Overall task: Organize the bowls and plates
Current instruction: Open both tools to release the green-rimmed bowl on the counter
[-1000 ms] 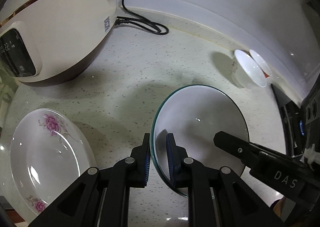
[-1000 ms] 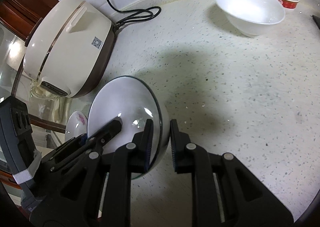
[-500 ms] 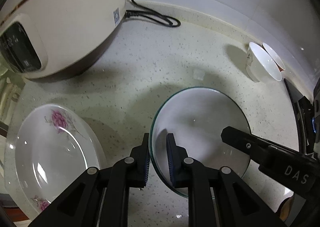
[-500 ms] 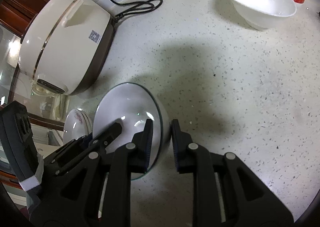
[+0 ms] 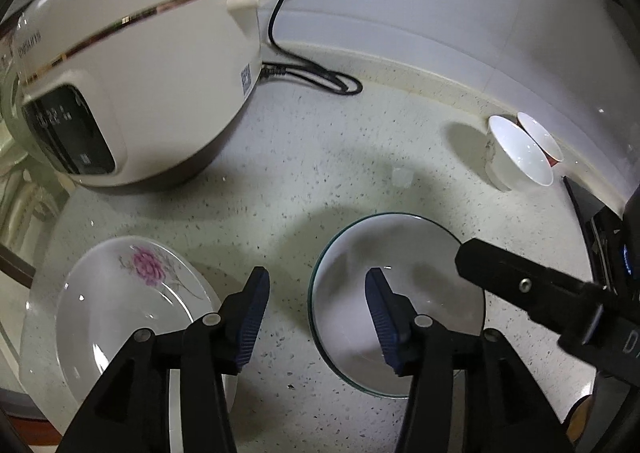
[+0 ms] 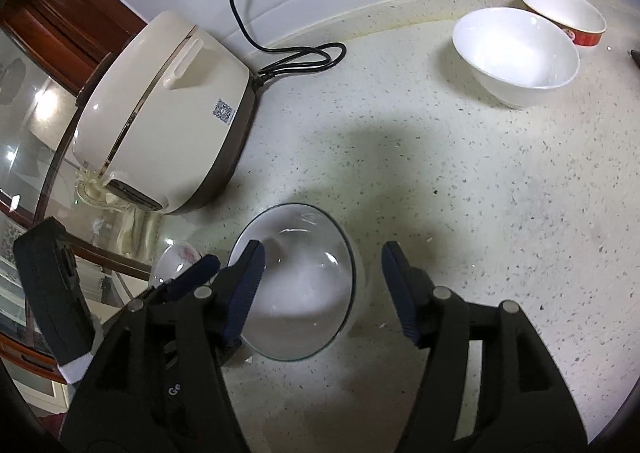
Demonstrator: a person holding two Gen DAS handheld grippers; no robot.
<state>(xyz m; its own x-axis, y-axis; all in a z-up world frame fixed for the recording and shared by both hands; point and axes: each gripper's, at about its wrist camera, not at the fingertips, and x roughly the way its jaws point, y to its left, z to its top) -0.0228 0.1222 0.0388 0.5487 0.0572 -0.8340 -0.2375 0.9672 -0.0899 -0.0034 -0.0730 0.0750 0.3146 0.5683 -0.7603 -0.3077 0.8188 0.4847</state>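
A clear glass plate (image 5: 404,285) with a dark green rim lies flat on the speckled counter; it also shows in the right wrist view (image 6: 304,293). My left gripper (image 5: 316,317) is open, its jaws straddling the plate's left rim. My right gripper (image 6: 324,293) is open, its jaws straddling the plate's right rim. A white plate with pink flowers (image 5: 120,313) lies left of the glass plate, near the counter's edge. A white bowl (image 6: 516,53) and a red-banded bowl (image 6: 564,13) stand at the back right.
A cream rice cooker (image 5: 132,81) stands at the back left, its black cord (image 5: 316,73) looped along the wall. A dark object (image 5: 600,221) lies at the right edge. The counter's glass edge (image 6: 44,189) runs along the left.
Both grippers were shut on the glass plate's rim, holding it tilted. They lowered it onto the counter and opened; the plate now lies flat and free.
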